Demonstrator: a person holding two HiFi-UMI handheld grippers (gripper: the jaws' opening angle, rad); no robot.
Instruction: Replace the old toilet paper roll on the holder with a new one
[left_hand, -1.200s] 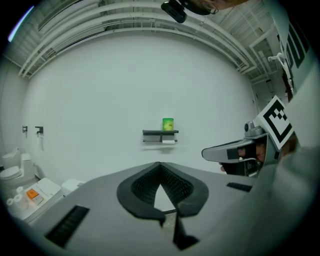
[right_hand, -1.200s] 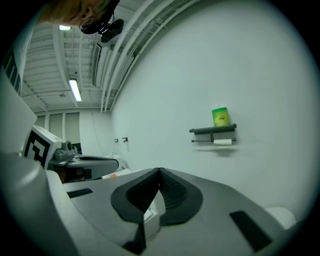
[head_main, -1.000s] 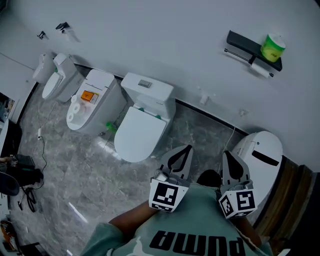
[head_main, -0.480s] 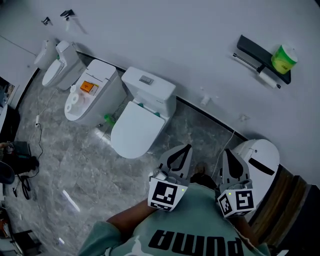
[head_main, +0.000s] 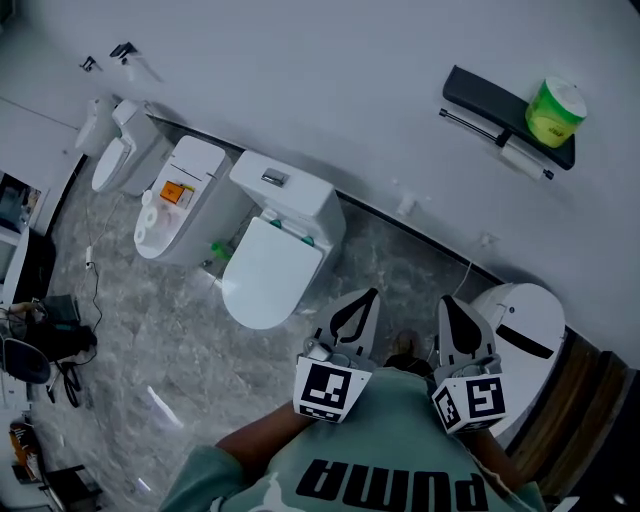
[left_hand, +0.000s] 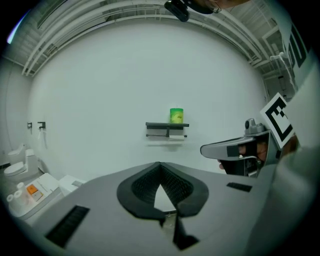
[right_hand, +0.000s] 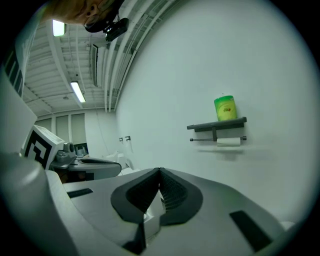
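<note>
A dark shelf (head_main: 500, 102) hangs on the white wall with a green-wrapped new roll (head_main: 555, 109) standing on it. Under it a thin old roll (head_main: 522, 158) sits on the holder bar. The left gripper view shows the same shelf (left_hand: 167, 124), green roll (left_hand: 176, 115) and old roll (left_hand: 175, 134), far off. My left gripper (head_main: 372, 296) and right gripper (head_main: 447, 303) are held side by side before the person's chest, both shut and empty, pointing toward the wall. In the right gripper view the shelf (right_hand: 217, 125) lies ahead to the right.
A white toilet (head_main: 270, 255) stands against the wall ahead on the left, with two more (head_main: 185, 200) (head_main: 115, 160) beyond it. A white rounded toilet (head_main: 522, 320) sits close on the right beside wooden slats (head_main: 585, 400). Cables and gear (head_main: 50, 345) lie on the floor at far left.
The person has shifted a little with both grippers, so the toilets and shelf slide slightly in the head view. Both grippers stay shut and side by side.
</note>
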